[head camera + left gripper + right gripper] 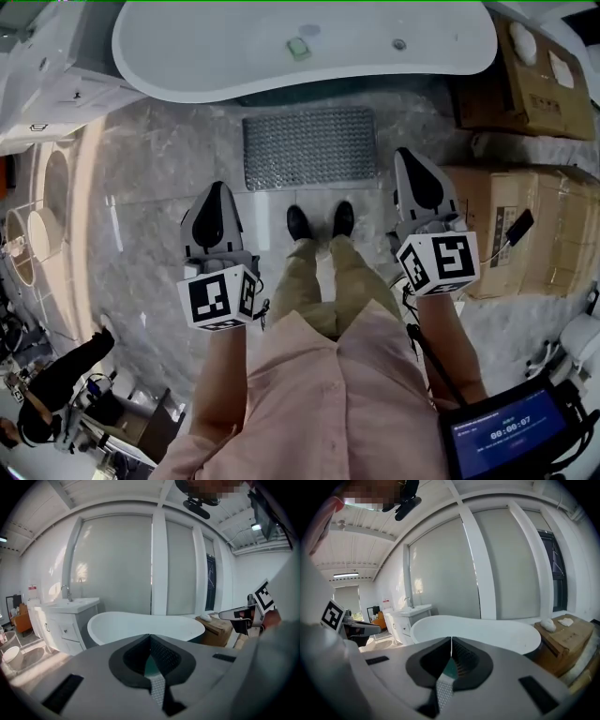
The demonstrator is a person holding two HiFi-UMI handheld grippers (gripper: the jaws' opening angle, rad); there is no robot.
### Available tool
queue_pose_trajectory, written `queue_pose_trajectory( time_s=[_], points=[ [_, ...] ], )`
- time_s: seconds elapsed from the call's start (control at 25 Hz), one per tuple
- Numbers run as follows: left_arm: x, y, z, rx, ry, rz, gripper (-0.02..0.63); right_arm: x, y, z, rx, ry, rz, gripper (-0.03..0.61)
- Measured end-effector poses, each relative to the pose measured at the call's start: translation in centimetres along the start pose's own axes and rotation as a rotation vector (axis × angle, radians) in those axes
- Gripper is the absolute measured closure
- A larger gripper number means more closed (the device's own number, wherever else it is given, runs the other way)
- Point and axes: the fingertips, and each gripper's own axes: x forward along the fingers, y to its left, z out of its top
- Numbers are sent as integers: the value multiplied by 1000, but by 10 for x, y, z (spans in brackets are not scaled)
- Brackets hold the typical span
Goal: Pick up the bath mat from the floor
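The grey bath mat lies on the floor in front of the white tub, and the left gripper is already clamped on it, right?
Not quite. The bath mat does lie on the floor in front of the tub, but the left gripper is shut on nothing: the left gripper view shows its jaws together and empty.

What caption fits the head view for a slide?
Person stands before a grey bath mat beside the white bathtub, left gripper and right gripper shut and empty.
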Motion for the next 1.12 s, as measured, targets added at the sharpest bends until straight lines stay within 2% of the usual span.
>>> queue_pose_trajectory(
  time_s=[0.24, 0.44, 0.84, 1.12],
  points=[
    [4, -4, -74, -39, 119, -3, 589, 0, -5, -80, 45, 126, -11, 560],
    [9, -2, -102, -50, 149, 3, 589, 2, -6, -115, 66, 173, -8, 560],
    [12, 19, -98, -34, 131, 31, 589, 14, -14, -108, 52, 152, -24, 560],
    [22, 29, -97, -25, 137, 5, 589, 27, -13, -108, 43, 152, -30, 561]
  ],
)
